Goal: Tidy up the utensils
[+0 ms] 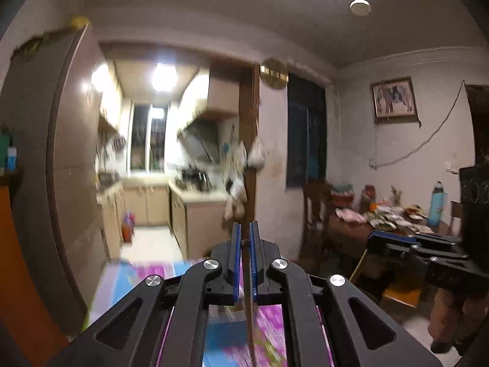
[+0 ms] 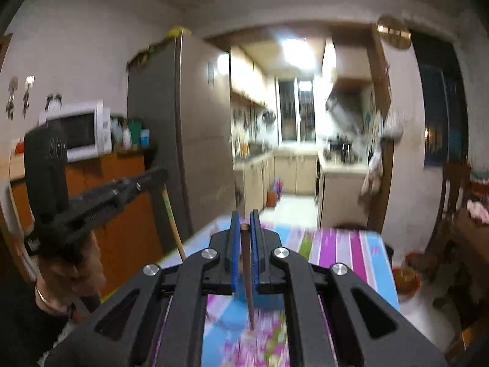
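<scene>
The left hand-held gripper (image 1: 245, 238) pinches one thin brown chopstick (image 1: 249, 309) between its blue pads, above the table (image 1: 195, 267) with the striped, flowered cloth. The right hand-held gripper (image 2: 245, 226) clamps a darker chopstick (image 2: 247, 275) above the same table – no writing is readable.
</scene>
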Demonstrator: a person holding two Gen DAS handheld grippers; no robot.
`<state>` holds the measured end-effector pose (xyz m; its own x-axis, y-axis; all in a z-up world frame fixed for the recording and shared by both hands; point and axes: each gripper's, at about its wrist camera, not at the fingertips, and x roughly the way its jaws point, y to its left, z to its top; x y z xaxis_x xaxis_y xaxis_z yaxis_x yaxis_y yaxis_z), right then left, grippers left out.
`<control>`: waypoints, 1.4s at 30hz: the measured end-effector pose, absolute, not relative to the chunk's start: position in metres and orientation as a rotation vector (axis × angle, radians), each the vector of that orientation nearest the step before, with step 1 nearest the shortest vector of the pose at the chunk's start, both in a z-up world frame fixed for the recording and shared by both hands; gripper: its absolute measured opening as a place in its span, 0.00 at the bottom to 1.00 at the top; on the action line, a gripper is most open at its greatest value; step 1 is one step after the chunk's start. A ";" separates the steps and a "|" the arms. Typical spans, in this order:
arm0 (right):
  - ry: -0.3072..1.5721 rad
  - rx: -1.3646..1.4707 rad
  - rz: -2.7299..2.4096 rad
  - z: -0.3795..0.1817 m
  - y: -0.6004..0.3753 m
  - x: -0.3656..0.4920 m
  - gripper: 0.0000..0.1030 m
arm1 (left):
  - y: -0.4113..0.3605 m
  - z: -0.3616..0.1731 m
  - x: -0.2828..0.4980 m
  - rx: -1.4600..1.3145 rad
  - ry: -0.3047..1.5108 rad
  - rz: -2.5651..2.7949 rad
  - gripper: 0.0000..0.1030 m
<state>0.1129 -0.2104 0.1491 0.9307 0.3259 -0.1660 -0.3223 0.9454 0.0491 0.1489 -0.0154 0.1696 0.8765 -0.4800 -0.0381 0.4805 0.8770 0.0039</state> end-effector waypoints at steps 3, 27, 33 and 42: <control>0.103 0.019 0.290 0.172 -0.209 0.143 0.05 | -0.027 0.189 0.173 0.033 -0.023 -0.477 0.06; 0.280 0.122 0.208 0.034 -0.198 0.313 0.06 | -0.059 0.034 0.357 0.015 0.212 -0.438 0.07; 0.178 0.099 0.188 0.067 -0.202 0.289 0.38 | -0.034 0.061 0.344 -0.038 0.174 -0.374 0.46; -0.083 0.060 0.114 0.141 -0.241 0.168 0.88 | 0.020 0.148 0.228 -0.039 -0.064 -0.217 0.97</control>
